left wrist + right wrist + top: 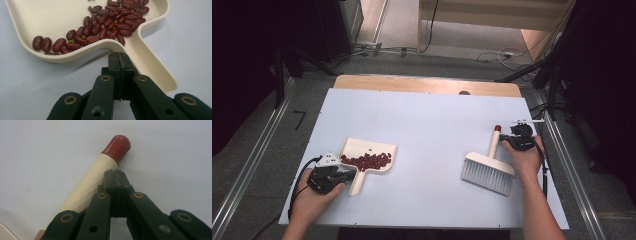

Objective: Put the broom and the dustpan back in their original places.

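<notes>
Dustpan [368, 159] with red beans [367, 161] sits left on the desk [427, 125]; brush [489, 167] lies right. Both look light, rigid plastic; beans may spill if tipped. Left gripper [119, 56] and right gripper [115, 173] fingers clenched, empty, beside the handles, the likeliest holds.

Light bright on table [427, 115], dark at room sides. Soft shadow under dustpan [75, 58], left of left gripper [119, 57]. Close black jaws blurry. Beans [105, 25] sharp. Brush [100, 175] handle slightly soft.
</notes>
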The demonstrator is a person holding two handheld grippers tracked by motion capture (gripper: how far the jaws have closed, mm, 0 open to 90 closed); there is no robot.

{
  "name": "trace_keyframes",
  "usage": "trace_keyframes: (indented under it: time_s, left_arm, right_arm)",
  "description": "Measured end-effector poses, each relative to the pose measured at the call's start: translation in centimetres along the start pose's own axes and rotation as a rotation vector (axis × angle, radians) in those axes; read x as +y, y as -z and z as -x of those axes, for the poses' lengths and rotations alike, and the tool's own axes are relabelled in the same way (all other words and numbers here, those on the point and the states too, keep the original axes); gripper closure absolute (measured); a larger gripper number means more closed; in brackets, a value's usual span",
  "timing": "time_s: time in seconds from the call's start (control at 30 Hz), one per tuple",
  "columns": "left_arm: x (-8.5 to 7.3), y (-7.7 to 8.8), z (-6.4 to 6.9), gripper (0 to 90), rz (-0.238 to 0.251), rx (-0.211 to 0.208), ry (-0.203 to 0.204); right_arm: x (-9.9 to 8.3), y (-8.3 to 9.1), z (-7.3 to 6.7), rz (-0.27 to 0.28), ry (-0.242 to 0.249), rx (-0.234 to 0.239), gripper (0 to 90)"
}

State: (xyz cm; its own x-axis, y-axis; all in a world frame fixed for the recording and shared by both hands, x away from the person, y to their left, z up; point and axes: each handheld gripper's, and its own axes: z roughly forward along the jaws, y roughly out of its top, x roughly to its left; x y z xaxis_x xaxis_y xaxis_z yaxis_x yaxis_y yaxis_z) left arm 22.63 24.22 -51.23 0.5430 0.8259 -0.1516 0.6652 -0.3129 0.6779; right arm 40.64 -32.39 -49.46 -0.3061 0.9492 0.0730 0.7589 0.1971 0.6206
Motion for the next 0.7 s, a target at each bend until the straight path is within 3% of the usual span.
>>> trace_keyframes:
  time_s: [0.7]
  left_arm:
    - [0.4, -0.6, 0.8, 90.0, -0.002, -0.009, -0.021]
  right_arm:
    - [0.9, -1.1, -2.2, -0.012, 0.058, 0.025, 88.7]
